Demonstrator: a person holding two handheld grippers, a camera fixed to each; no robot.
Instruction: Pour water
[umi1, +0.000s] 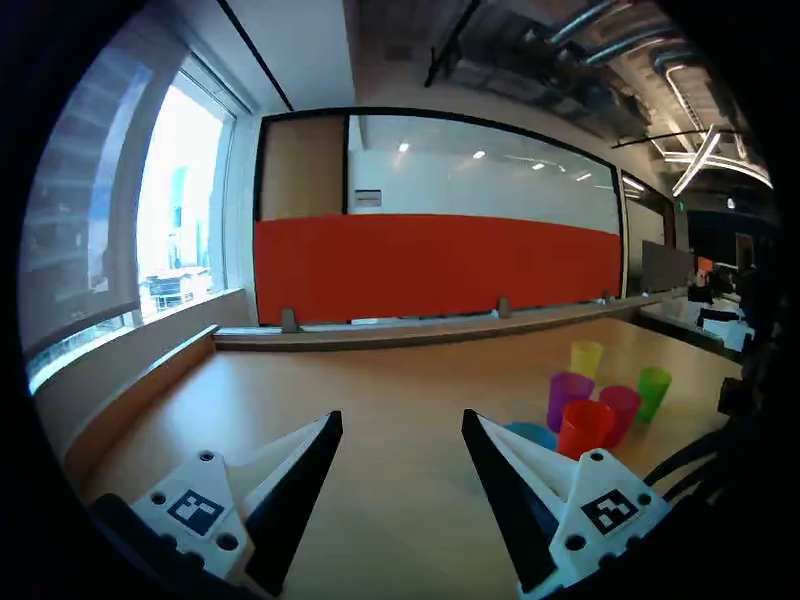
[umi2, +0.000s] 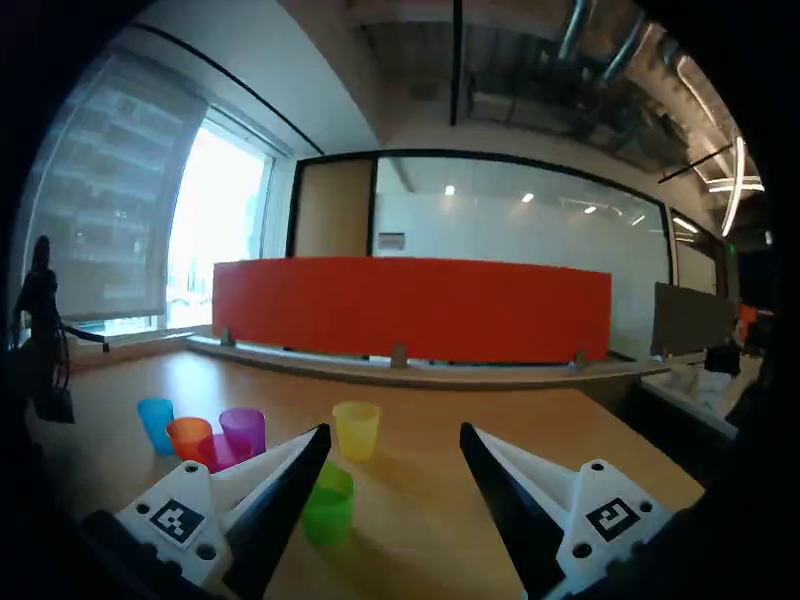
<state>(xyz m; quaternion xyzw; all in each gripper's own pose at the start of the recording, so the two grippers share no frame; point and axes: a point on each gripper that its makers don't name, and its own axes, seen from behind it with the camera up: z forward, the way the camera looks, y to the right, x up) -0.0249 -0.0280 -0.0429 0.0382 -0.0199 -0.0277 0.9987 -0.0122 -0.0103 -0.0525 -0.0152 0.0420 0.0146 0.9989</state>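
Several small plastic cups stand on a wooden table (umi1: 400, 400). In the left gripper view they are at the right: yellow cup (umi1: 586, 358), purple cup (umi1: 569, 399), green cup (umi1: 653, 391), pink cup (umi1: 620, 412), orange cup (umi1: 584, 428) and a blue cup (umi1: 530, 435) partly behind my finger. My left gripper (umi1: 402, 425) is open and holds nothing. In the right gripper view I see the blue cup (umi2: 156, 423), orange cup (umi2: 189, 439), purple cup (umi2: 243, 431), yellow cup (umi2: 356, 429) and green cup (umi2: 329, 515). My right gripper (umi2: 392, 435) is open, just right of the green cup.
A low orange partition (umi1: 430, 265) runs along the table's far edge, with a window (umi1: 180, 230) to the left. A dark stand (umi2: 45, 340) rises at the left of the right gripper view. Another desk (umi1: 700, 320) lies at the far right.
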